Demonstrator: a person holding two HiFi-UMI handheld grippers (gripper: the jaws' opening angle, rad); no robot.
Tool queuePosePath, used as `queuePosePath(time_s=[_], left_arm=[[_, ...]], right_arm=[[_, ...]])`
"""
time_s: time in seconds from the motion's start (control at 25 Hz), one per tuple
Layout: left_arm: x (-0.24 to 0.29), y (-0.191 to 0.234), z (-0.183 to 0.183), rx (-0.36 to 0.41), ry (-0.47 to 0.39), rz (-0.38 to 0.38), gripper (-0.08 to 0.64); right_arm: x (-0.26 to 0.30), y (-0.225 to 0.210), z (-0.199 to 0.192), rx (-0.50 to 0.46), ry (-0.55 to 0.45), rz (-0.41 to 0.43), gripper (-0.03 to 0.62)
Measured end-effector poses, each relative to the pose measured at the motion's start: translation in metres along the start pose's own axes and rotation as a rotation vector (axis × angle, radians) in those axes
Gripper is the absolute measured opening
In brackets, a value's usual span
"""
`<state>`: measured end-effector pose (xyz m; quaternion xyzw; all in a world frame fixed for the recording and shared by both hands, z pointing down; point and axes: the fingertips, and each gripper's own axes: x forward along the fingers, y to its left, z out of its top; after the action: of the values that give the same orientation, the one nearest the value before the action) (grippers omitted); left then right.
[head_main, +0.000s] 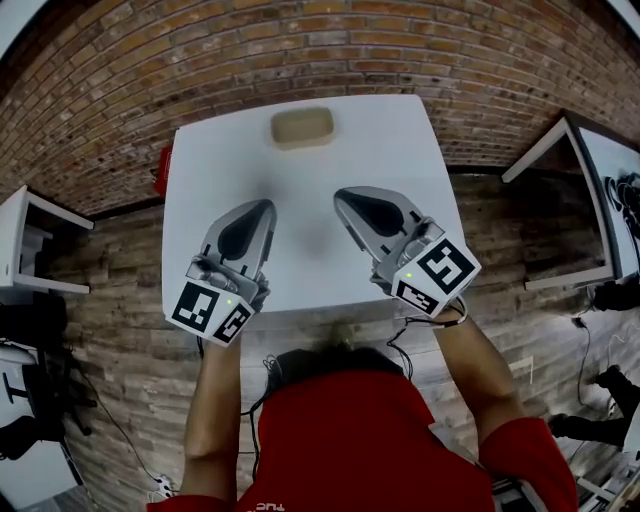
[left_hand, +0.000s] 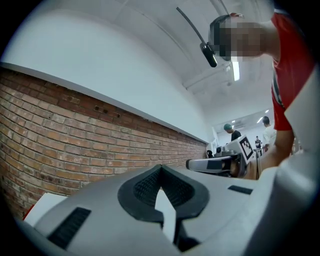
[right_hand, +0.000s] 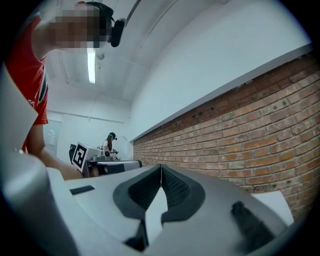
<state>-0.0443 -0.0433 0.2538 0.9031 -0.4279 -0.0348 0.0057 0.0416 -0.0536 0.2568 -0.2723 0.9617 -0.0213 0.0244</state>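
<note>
Over the near half of a white table (head_main: 400, 150), a person in a red shirt holds both grippers side by side. My left gripper (head_main: 266, 206) is shut with nothing between its jaws; its tips meet in the left gripper view (left_hand: 160, 166). My right gripper (head_main: 340, 196) is likewise shut and empty, its tips closed in the right gripper view (right_hand: 161, 166). Both point toward the far brick wall. A tan rectangular block (head_main: 302, 127) lies at the table's far edge, well beyond both grippers. Each gripper view shows the other gripper off to the side.
A red object (head_main: 161, 170) hangs at the table's far left corner. Other white tables stand to the left (head_main: 22, 240) and right (head_main: 600, 170). The floor and wall are brick. People stand in the distance (left_hand: 231, 131).
</note>
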Motion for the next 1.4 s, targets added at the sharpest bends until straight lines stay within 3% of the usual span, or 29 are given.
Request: queuePosePath(time_s=[0.56, 0.84, 1.08, 1.4], left_arm=[[0.059, 0.074, -0.019, 0.034, 0.048, -0.016, 0.014], [0.09, 0.127, -0.038, 0.073, 0.096, -0.074, 0.014], [0.11, 0.173, -0.06, 0.059, 0.134, -0.121, 0.014], [0.14, 0.2, -0.084, 0.069, 0.18, -0.12, 0.014]], right_arm=[[0.059, -0.068, -0.011, 0.014, 0.023, -0.043, 0.031], [0.103, -0.109, -0.023, -0.002, 0.068, -0.097, 0.031], [0.141, -0.132, -0.042, -0.02, 0.132, -0.139, 0.031], [0.165, -0.166, -0.063, -0.045, 0.197, -0.136, 0.031]])
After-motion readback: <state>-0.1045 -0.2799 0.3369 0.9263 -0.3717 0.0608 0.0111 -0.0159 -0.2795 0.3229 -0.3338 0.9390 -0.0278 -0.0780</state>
